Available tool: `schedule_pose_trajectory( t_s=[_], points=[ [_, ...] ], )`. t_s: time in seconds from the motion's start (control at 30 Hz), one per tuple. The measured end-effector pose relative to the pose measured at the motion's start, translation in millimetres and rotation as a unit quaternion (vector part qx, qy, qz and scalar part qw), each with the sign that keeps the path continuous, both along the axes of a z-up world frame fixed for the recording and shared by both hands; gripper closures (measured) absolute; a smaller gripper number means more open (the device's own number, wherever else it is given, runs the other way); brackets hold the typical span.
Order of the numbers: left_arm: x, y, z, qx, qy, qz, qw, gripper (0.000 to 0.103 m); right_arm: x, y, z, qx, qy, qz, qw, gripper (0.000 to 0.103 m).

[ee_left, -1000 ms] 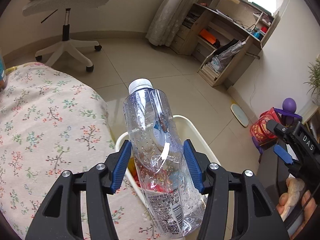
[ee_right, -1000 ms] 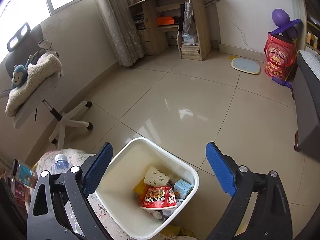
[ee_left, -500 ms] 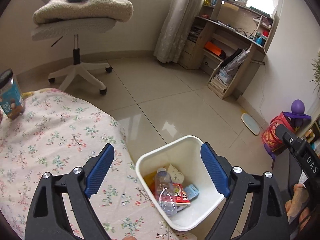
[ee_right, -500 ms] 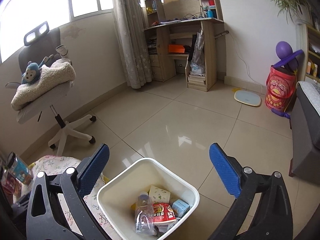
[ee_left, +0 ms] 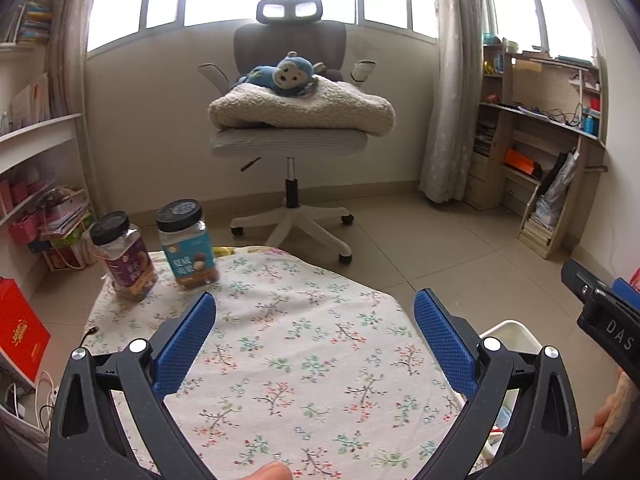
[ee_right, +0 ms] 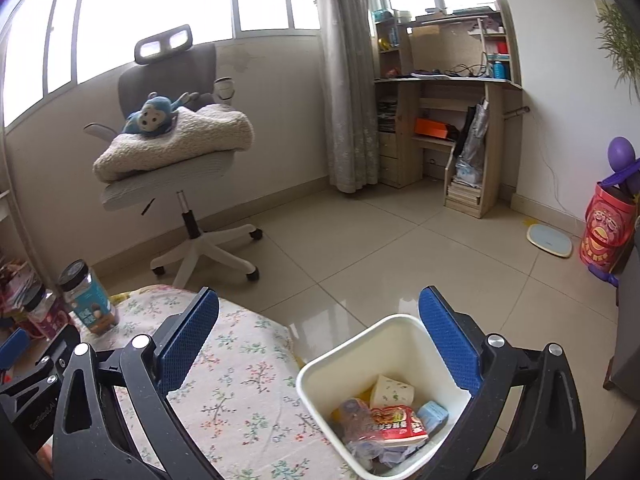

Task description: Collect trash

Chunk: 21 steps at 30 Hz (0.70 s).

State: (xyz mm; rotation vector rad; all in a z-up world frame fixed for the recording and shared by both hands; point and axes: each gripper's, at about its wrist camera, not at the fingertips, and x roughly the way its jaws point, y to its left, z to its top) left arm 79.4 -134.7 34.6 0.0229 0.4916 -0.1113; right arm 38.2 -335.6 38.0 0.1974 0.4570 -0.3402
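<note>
The left gripper (ee_left: 315, 334) has just opened wide with nothing inside, the right gripper (ee_right: 319, 328) is wide open too, above the white bin (ee_right: 316, 374) holding a bottle (ee_right: 356, 420).

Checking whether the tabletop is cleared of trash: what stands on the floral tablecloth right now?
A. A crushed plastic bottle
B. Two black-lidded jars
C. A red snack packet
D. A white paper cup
B: two black-lidded jars stand together near the far edge of the floral tablecloth, while the plastic bottle and the red packet lie inside the white bin.
</note>
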Motion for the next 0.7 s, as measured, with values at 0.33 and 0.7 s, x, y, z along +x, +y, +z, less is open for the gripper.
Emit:
schedule_pose_trajectory(
  t_s=[0.33, 0.7],
  points=[
    [-4, 80, 1, 0.025, 0.021, 0.103, 0.9941, 0.006, 9, 85, -1, -0.034, 0.0, 0.069, 0.997, 0.007],
    [-16, 129, -9, 0.028, 0.034, 0.148, 0.988, 0.006, 20, 129, -11, -0.039, 0.022, 0.095, 0.994, 0.007]
  ],
)
